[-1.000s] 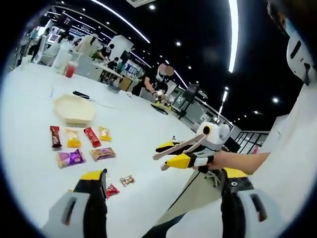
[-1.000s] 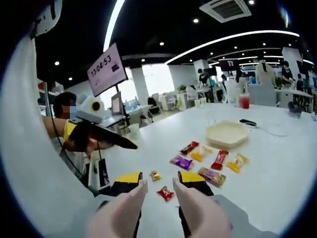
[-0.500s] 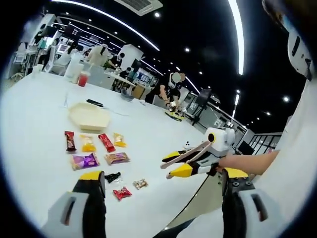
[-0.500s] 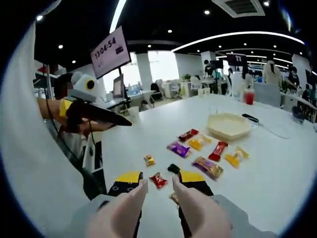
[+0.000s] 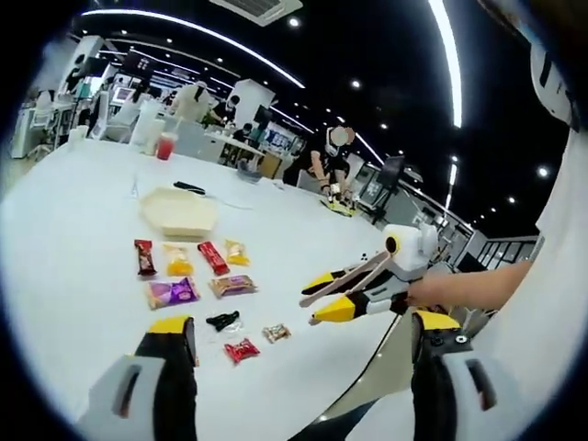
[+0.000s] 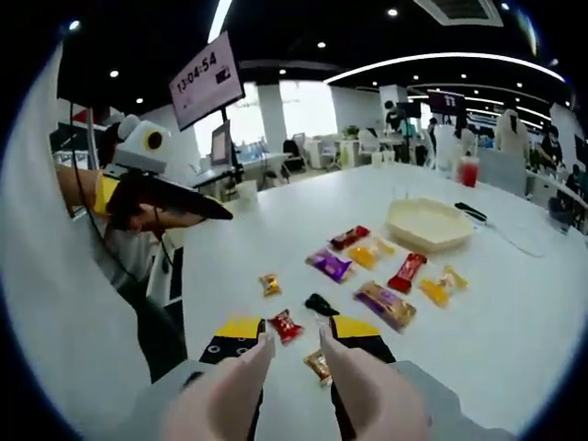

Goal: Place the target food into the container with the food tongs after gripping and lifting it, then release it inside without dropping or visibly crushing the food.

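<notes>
- Both views have shifted since a second ago; snacks (image 5: 190,292) sit higher, mid-left
- Left gripper (image 5: 292,342) open, holding nothing
- Right gripper (image 6: 294,344) grips tongs (image 5: 347,280), tips apart
- Container (image 6: 430,223) at upper right, beyond snacks

Your left gripper view looked from above the white table's (image 5: 64,276) near edge, across the top toward its far edge, well back from the snack packets (image 5: 193,276). Your right gripper view sat nearer, low over the same near edge, facing along the table toward the cream container (image 6: 430,223). Both views shared the packets, the container and the tabletop.
</notes>
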Motion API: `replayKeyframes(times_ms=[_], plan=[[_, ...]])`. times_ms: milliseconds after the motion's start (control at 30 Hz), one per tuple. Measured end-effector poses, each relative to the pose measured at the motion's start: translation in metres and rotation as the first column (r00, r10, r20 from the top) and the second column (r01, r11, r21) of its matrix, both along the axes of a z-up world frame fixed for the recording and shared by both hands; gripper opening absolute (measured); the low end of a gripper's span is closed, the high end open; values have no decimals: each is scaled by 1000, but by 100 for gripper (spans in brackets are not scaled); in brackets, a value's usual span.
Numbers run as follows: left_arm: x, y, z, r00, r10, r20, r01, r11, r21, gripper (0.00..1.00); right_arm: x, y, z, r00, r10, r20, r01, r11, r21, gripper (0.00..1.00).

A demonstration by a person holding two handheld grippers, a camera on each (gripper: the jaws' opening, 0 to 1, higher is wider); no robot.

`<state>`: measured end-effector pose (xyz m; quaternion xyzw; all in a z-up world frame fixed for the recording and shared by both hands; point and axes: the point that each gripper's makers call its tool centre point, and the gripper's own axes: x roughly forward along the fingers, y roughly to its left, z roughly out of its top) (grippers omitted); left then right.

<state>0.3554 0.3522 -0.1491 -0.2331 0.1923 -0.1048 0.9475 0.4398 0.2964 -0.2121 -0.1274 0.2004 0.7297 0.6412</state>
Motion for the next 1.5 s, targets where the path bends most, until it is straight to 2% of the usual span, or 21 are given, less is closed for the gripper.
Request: replayKeyframes(times_ms=[233,367,433,533,600,900,1000,1067,1133,1167,1200,1267,1500], plan=[[8,5,7,999,20,32,-19,999,-36,99,3,-1,-7,1000,12,20,-12,1000,-22,27],[11,5,3,1000,19,23,-18,999,-28,98,6,-1,-12,1000,10,23,-10,999,-33,27],[11,7,2,999,24,21,-24,999,-24,97,10,0,-16,998,15,60,-13,999,-43,26],[12,7,5,999,37,32,-35,998,-46,98,10,3,-18,999,21,43,-19,999,-48,26],[12,8,6,999,40,35,-38,998,-55,99,9,5,-22,998,32,52,-29,998,-61,26],[13,18,5,997,66,31,-65,998,-28,99,7,7,-38,996,58,63,-52,993,-104,26],[12,17,4,998,57,19,-55,997,-59,90,7,8,-41,996,62,69,-55,993,-108,26],[11,18,9,997,61,45,-59,997,-41,87,8,9,-44,994,71,79,-61,992,-114,26],[12,18,13,996,73,59,-70,996,-49,92,8,9,-45,994,73,84,-63,991,-117,26],[14,18,15,994,84,67,-80,995,-61,100,8,10,-46,994,73,85,-63,991,-117,26],[15,20,17,992,96,78,-92,994,-58,99,9,12,-47,994,70,82,-60,991,-117,26],[16,21,24,986,94,136,-93,996,-13,99,9,13,-49,994,68,83,-58,992,-116,26],[14,22,18,992,91,89,-90,996,-20,99,5,16,-56,995,70,68,-62,991,-122,26]])
